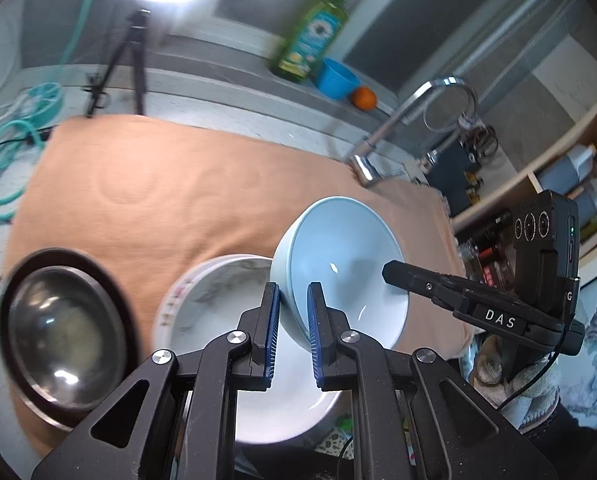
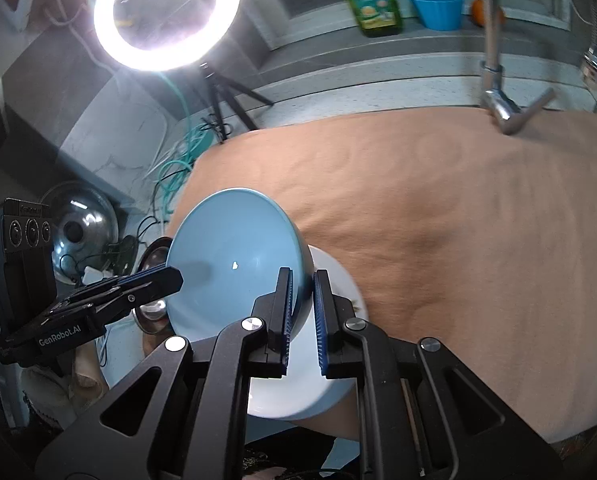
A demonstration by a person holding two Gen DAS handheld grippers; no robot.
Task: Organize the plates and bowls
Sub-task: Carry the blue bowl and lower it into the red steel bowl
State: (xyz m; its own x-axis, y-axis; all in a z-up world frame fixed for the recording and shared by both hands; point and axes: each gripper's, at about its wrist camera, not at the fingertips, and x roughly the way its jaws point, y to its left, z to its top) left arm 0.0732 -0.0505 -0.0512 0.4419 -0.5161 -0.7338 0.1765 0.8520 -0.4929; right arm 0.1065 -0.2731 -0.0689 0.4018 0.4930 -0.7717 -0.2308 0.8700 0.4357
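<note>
Over the peach cloth [image 1: 146, 184] on the table, at nine o'clock in the left view, a steel bowl [image 1: 58, 320] sits in a dark plate. At centre, the left tongs [image 1: 293, 308] clamp the pale blue bowl [image 1: 346, 256] at its near rim, the right tongs [image 2: 302, 300] clamp the opposite rim, both equally near. Glossy, round, tilted, it hangs above a white marbled plate [image 1: 218, 288], likely its stacking spot.

a ring light [image 2: 167, 14] at the far left blows out to white glare; motion blur smears the steel bowl [image 1: 60, 326], fisheye edges bend and darken.
</note>
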